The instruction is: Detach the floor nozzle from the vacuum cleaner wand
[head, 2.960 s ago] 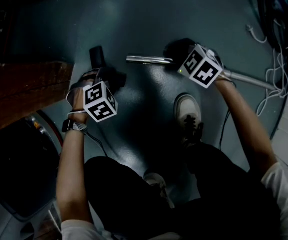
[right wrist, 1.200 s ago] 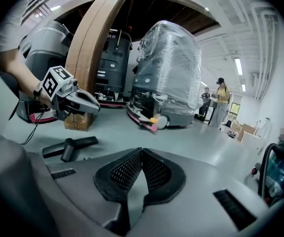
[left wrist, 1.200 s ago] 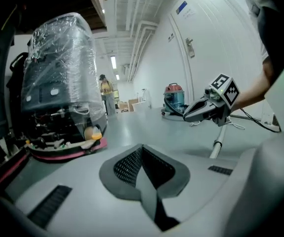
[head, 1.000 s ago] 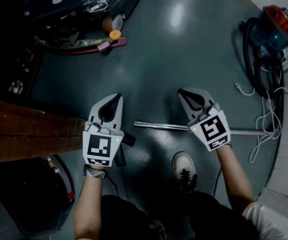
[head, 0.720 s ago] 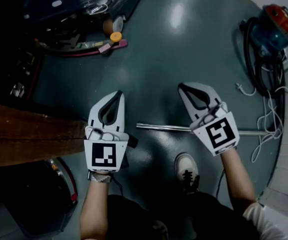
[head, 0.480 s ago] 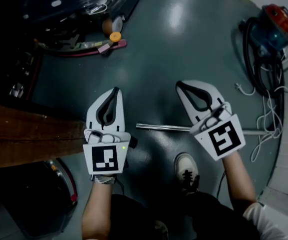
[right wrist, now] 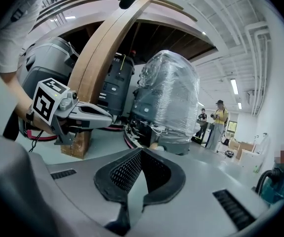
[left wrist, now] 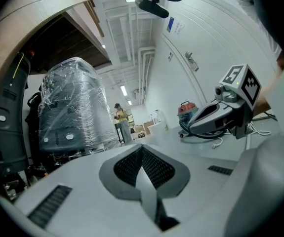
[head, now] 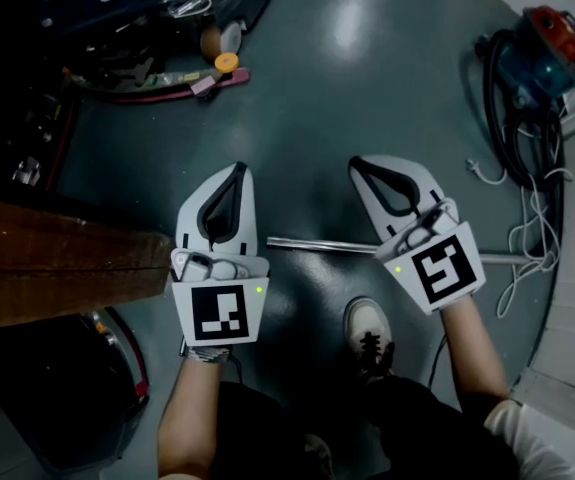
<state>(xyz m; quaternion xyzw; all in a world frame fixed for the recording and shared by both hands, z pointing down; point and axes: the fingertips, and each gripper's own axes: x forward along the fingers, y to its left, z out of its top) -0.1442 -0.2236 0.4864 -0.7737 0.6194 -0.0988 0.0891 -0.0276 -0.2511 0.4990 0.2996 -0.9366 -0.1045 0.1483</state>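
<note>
Jaws pressed together, gripping nothing, on both the white left gripper (head: 237,171) and the white right gripper (head: 359,166). Between them, a slim silver metal wand (head: 317,245) lies on the blue-grey floor (head: 347,98), running toward 3 o'clock. A red-and-blue canister vacuum (head: 547,43) stands at 1 o'clock.

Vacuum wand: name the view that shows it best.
The head view: the metal wand lies on the floor, and part of it is hidden behind the right gripper. Neither gripper view shows it; both look level across the room.
</note>
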